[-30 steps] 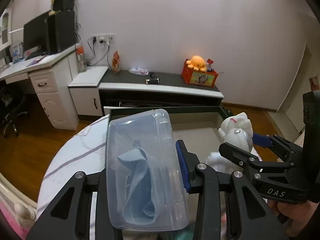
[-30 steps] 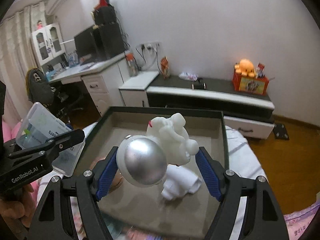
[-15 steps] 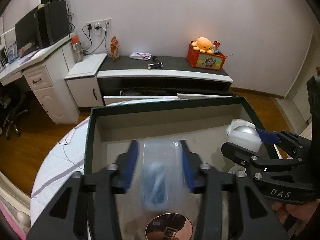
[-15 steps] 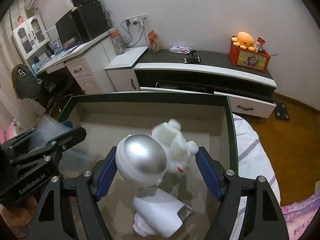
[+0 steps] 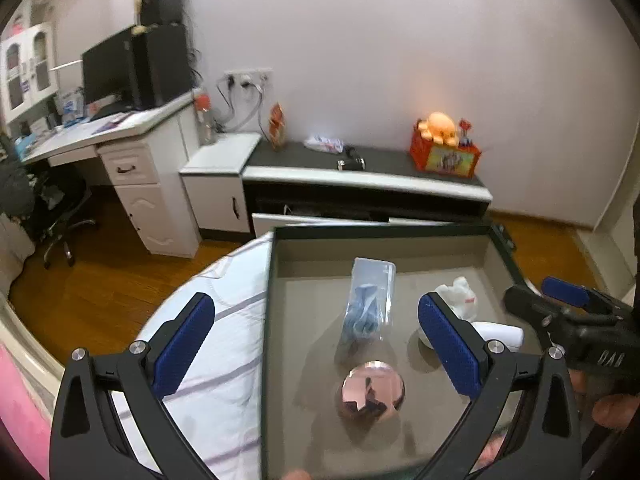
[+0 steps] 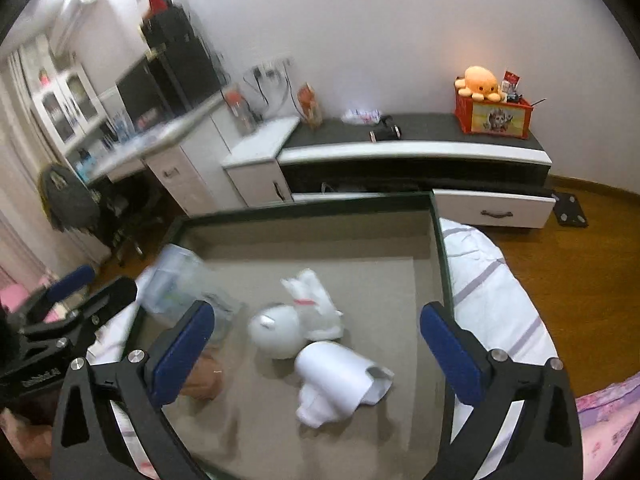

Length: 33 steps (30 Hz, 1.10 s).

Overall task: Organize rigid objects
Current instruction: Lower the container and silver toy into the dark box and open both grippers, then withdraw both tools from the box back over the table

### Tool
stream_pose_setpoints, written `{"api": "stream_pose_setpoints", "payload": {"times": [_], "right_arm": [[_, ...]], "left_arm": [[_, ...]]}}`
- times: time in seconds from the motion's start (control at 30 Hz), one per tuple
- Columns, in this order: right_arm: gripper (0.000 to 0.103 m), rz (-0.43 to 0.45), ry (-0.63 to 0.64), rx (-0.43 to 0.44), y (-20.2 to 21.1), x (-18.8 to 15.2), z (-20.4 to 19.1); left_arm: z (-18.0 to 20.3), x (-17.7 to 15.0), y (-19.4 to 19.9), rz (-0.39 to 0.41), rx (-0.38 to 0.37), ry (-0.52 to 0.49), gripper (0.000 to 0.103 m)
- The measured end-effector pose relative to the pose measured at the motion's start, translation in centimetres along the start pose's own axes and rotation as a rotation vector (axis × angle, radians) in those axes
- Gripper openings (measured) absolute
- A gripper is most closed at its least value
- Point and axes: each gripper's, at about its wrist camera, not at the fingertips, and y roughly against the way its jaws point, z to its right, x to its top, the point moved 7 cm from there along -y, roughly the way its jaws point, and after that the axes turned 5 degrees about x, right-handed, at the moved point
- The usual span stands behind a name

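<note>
both claws are spread wide and holding nothing, left gripper [image 5: 316, 344] and right gripper [image 6: 316, 354] hovering over the tray [image 6: 438, 240], where the clear case [image 5: 370, 298], the white figure [image 6: 316, 336] and the round mirror [image 5: 373, 392] lie. i'd lift straight up so the fingers miss the raised rim. open floor remains toward the back wall of the tray.

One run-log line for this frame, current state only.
left gripper: open, empty | right gripper: open, empty | clear box, white figurine: lying in tray
</note>
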Motion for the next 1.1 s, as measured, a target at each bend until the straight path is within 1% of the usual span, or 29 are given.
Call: {"api": "stream_pose_setpoints", "payload": {"times": [0.13,0.2,0.33,0.47,0.5,0.6,0.7,0.8,0.87,1.0,1.1], "right_arm": [[0.103,0.084,-0.001,0.017,4.5,-0.4,-1.7],[0.103,0.133,0.016,0.018,7.3,-0.9,-2.8],[0.103,0.205,0.035,0.014,12.3,-2.6,-4.4],[0.103,0.267,0.038,-0.002,16.9,-5.2,-5.6],[0.103,0.282,0.046,-0.010,18.3,-6.4,-6.0],[0.103,0.312,0.057,-0.040,20.8,-8.8,-6.7],[0.103,0.319,0.068,-0.077,22.6,-11.4,-7.1],[0.103,0.314,0.067,-0.074,23.4,-13.9,-7.4],[0.103,0.294,0.075,-0.083,23.4,-15.5,-7.6],[0.103,0.225,0.087,-0.094,22.2,-18.9,-7.7],[0.103,0.188,0.086,-0.106,21.5,-20.5,-7.5]], "left_arm": [[-2.0,-1.0,4.8,0.055,0.015,0.047,0.103],[-2.7,-1.7,7.6,0.095,0.017,0.055,0.103],[-3.7,-3.3,12.3,0.162,0.049,0.055,0.103],[-4.0,-5.9,16.9,0.238,0.087,0.043,0.103],[-3.9,-6.8,18.1,0.254,0.094,0.033,0.103],[-3.7,-9.2,20.7,0.275,0.111,0.013,0.103],[-3.6,-11.6,22.1,0.263,0.101,0.022,0.103],[-3.6,-14.0,22.8,0.234,0.090,0.040,0.103],[-3.3,-15.4,23.0,0.205,0.077,0.040,0.103],[-2.9,-17.9,22.6,0.164,0.058,0.040,0.103],[-2.7,-18.8,22.1,0.135,0.046,0.046,0.103]]}}
